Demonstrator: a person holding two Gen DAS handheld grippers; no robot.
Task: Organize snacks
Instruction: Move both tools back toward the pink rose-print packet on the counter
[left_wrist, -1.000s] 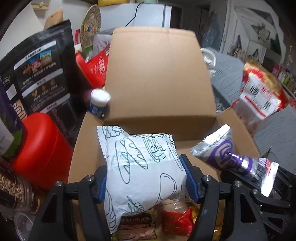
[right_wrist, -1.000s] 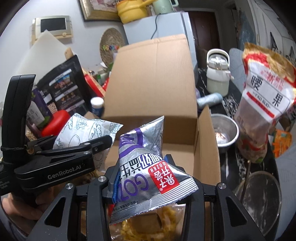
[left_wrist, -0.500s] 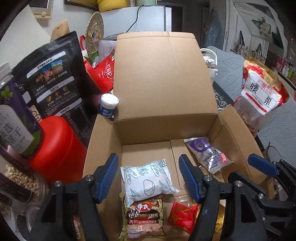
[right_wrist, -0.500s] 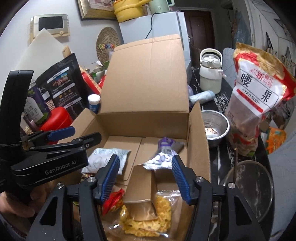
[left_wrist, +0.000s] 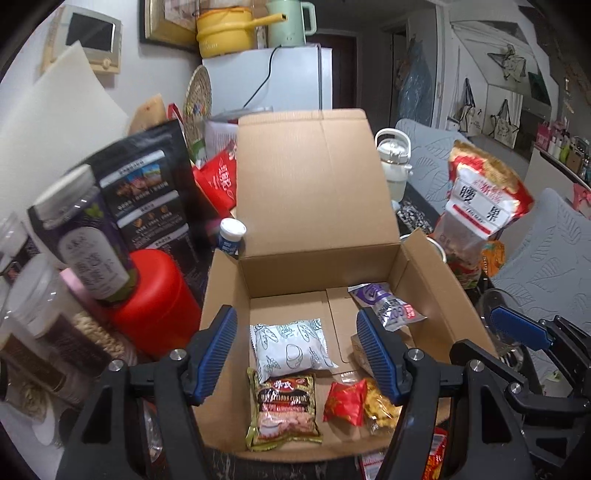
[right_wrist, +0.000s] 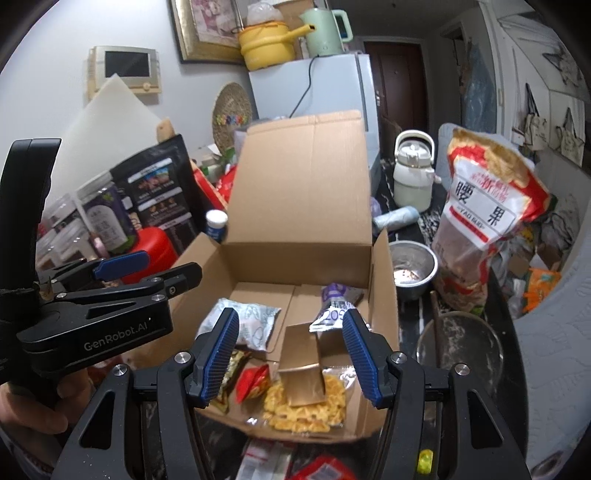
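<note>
An open brown cardboard box (left_wrist: 317, 192) with its lid flap standing upright is seen in the middle of a crowded table. On the box floor a white snack packet printed with bread drawings (left_wrist: 291, 349) is lying flat, and a silver and purple foil packet (left_wrist: 386, 306) is lying near the right wall of the box. Closer to the camera, a dark cereal packet with red lettering (left_wrist: 286, 410), a small red wrapper (left_wrist: 345, 402) and a clear bag of yellow crisps (right_wrist: 306, 408) are placed side by side.

The left gripper (left_wrist: 297, 356) is held above the box with its blue pads apart, and nothing is grasped between them. The jaws of the right gripper (right_wrist: 290, 354) have just been opening; they are released as well, and no packet is touched by them.

A red round container (left_wrist: 155, 291) is standing just beside the left wall of the box. A large red and white bag of nuts (right_wrist: 487, 218) is standing on the right, well apart from the box.
</note>
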